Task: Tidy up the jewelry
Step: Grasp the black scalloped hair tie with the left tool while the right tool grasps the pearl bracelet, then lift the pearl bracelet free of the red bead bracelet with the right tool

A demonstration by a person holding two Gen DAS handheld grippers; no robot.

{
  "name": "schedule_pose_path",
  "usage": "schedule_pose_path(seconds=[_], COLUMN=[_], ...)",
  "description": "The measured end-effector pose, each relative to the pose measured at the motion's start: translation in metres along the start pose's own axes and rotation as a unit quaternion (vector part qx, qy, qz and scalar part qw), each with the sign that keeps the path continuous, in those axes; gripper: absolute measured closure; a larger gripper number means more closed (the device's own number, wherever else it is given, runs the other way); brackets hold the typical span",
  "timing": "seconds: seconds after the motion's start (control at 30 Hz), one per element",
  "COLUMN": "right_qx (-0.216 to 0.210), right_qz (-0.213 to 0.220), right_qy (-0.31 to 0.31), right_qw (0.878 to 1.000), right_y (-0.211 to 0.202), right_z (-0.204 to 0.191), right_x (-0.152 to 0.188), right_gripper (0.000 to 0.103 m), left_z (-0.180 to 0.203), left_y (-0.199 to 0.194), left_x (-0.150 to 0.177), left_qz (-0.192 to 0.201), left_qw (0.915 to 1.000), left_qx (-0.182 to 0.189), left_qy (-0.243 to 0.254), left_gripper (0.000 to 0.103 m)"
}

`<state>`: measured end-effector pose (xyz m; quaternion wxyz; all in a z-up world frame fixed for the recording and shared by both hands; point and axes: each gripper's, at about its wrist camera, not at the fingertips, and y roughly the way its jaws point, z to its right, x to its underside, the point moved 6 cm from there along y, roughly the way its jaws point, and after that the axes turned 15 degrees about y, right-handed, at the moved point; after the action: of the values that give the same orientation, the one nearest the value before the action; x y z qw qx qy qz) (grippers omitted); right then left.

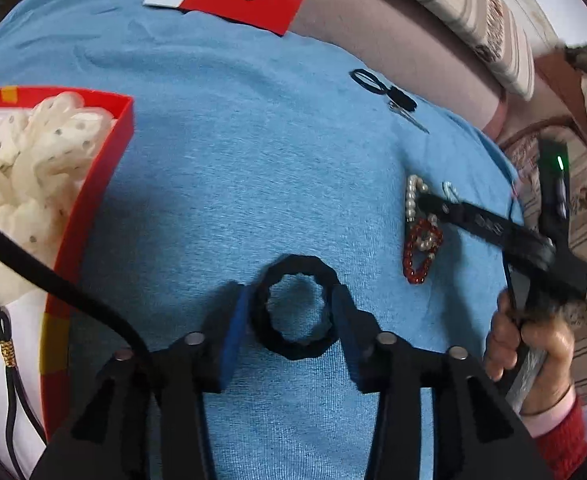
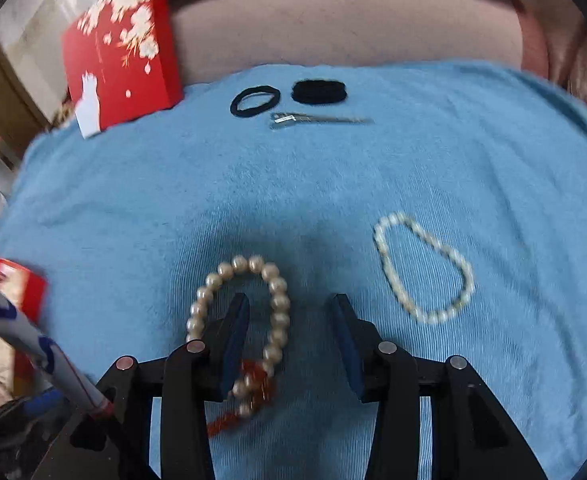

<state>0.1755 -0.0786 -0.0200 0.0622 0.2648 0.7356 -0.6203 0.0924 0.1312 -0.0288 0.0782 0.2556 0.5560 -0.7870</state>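
Observation:
In the left wrist view my left gripper (image 1: 291, 300) is open with its two fingers on either side of a thick black hair tie (image 1: 293, 312) lying on the blue cloth (image 1: 221, 152). An open red box (image 1: 127, 114) holding a white dotted scrunchie (image 1: 37, 152) stands at the left. In the right wrist view my right gripper (image 2: 289, 308) is open over the cloth; its left finger stands inside the loop of a large pearl bracelet (image 2: 281, 304), which overlaps a red bead bracelet (image 2: 253, 372). A small pale bead bracelet (image 2: 389, 268) lies to the right.
At the cloth's far edge lie a thin black hair tie (image 2: 253, 100), a black scrunchie (image 2: 319, 91) and a metal hair clip (image 2: 317, 119). A red box lid (image 2: 121, 48) with white blossoms lies at the far left. A black cord (image 1: 13, 384) hangs by the box.

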Motion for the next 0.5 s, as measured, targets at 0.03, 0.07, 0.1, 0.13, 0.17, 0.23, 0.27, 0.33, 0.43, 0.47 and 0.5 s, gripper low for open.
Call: schedule_pose_path(seconds=[0.03, 0.07, 0.1, 0.13, 0.17, 0.23, 0.27, 0.33, 0.43, 0.47, 0.5], right_qx=[0.009, 0.014, 0.014, 0.008, 0.002, -0.018, -0.029, -0.045, -0.061, -0.065, -0.071], right_qz=[0.003, 0.004, 0.007, 0.015, 0.022, 0.041, 0.051, 0.073, 0.102, 0.108, 0.112], right_qy=[-0.009, -0.016, -0.016, -0.011, -0.005, 0.014, 0.022, 0.029, 0.032, 0.031, 0.03], right_qw=[1.0, 1.0, 1.0, 1.0, 1.0, 0.999, 0.998, 0.996, 0.992, 0.992, 0.991], right_y=[0.001, 0.002, -0.001, -0.006, -0.013, -0.036, -0.051, -0.08, -0.125, -0.137, -0.15], right_z=[-0.003, -0.006, -0.008, -0.008, -0.009, -0.006, -0.005, -0.004, -0.001, -0.002, 0.0], right_x=[-0.001, -0.001, -0.002, -0.003, -0.005, -0.007, -0.006, -0.006, 0.001, 0.004, 0.011], right_gripper=[0.087, 0.092, 0.092, 0.092, 0.092, 0.092, 0.092, 0.092, 0.092, 0.092, 0.092], left_z=[0.004, 0.007, 0.01, 0.011, 0.013, 0.014, 0.013, 0.013, 0.017, 0.019, 0.021], left_y=[0.0, 0.001, 0.001, 0.001, 0.001, -0.001, -0.007, -0.021, -0.044, -0.054, -0.06], left_x=[0.0, 0.0, 0.001, 0.002, 0.003, 0.004, 0.003, 0.002, 0.001, 0.003, 0.004], left_qz=[0.0, 0.001, 0.001, 0.0, -0.004, -0.009, 0.001, 0.02, 0.045, 0.052, 0.056], left_qw=[0.9999, 0.9996, 0.9992, 0.9988, 0.9986, 0.9994, 0.9996, 0.9995, 0.9982, 0.9975, 0.997], left_qx=[-0.006, -0.017, -0.024, -0.029, -0.028, -0.004, -0.001, 0.008, 0.034, 0.044, 0.049], left_qy=[0.01, 0.022, 0.031, 0.038, 0.044, 0.033, 0.027, 0.025, 0.019, 0.019, 0.019], left_gripper=[0.056, 0.056, 0.058, 0.066, 0.099, 0.097, 0.097, 0.097, 0.097, 0.097, 0.097])
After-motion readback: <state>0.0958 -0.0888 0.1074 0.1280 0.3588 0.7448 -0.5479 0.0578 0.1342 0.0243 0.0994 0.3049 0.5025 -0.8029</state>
